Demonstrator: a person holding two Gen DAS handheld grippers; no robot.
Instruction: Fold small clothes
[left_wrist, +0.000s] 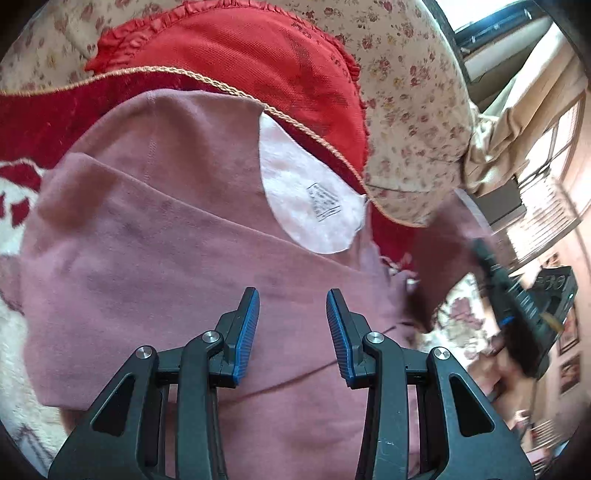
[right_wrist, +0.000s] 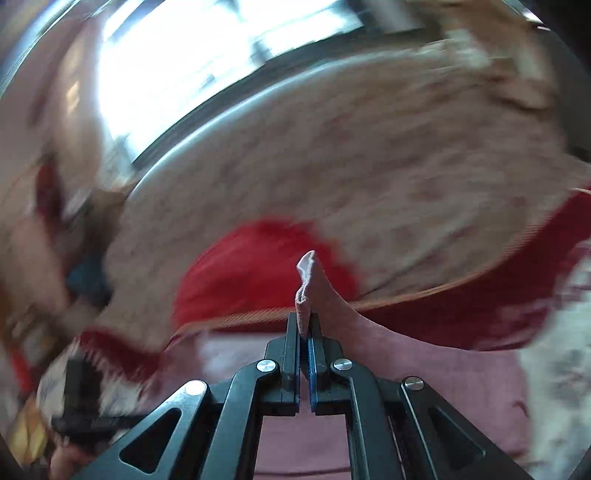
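Dusty-pink garment (left_wrist: 155, 236) spread on red blanket (left_wrist: 44, 122), white lining up. My right hand-held gripper (right_wrist: 306, 325) clamps pinched edge, mid-fold. My left hand-held gripper (left_wrist: 293, 314) hovers partly open, empty. Next: I lay edge across, release.

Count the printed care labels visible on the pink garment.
1. The printed label sits on the white inner lining at the pink garment neckline, left wrist view. The right wrist view is blurred; others may be hidden in folds.
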